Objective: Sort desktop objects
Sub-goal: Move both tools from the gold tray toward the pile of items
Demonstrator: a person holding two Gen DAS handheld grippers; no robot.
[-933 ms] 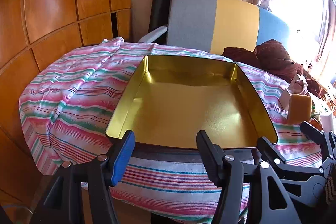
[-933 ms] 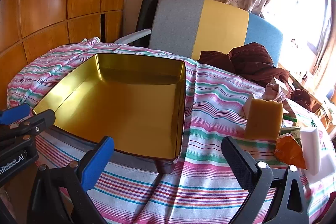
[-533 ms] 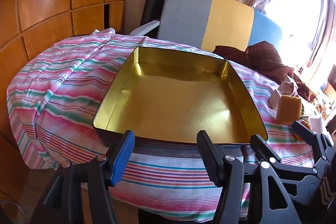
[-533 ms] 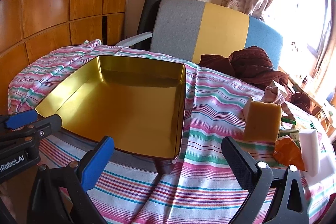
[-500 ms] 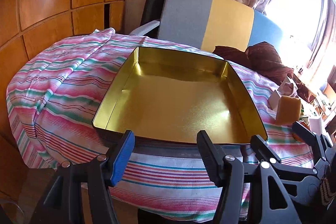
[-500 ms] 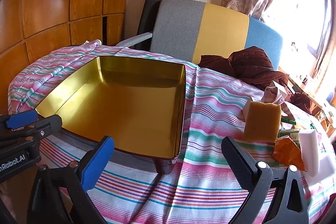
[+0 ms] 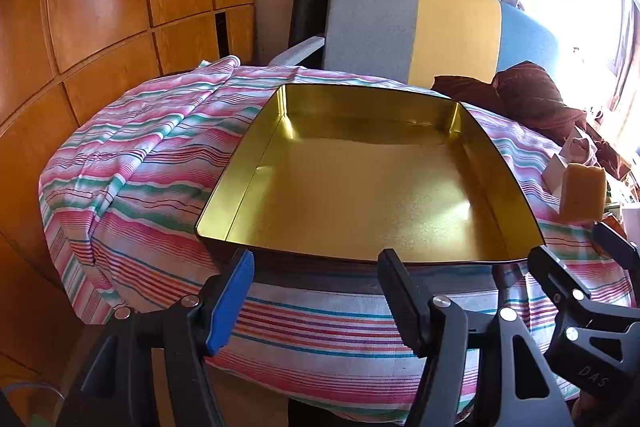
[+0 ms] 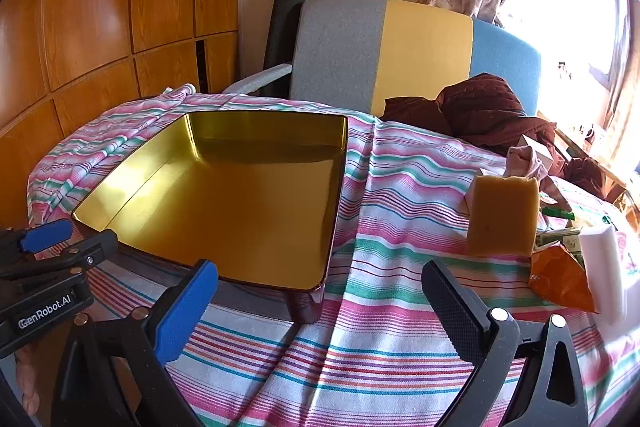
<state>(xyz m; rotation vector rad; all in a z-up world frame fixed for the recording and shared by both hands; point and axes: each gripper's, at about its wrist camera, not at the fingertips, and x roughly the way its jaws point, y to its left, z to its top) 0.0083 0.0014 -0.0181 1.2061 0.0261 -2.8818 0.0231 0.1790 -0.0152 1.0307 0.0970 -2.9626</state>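
Since the earlier frames you have barely moved; only the view has drifted slightly, and your left gripper [image 7: 314, 293] and right gripper [image 8: 320, 301] both hang wide open and empty at the near edge of the gold tin [image 8: 120, 193]. Nothing lies in the tin. To its right on the striped counter [image 8: 400, 195], the yellow sponge [image 8: 502, 215], orange packet [image 8: 560, 281] and white block [image 8: 602, 267] are all unsorted, so the whole job remains.

Both wrist views near, facing gold tin [image 7: 360, 195] [image 8: 224, 203].
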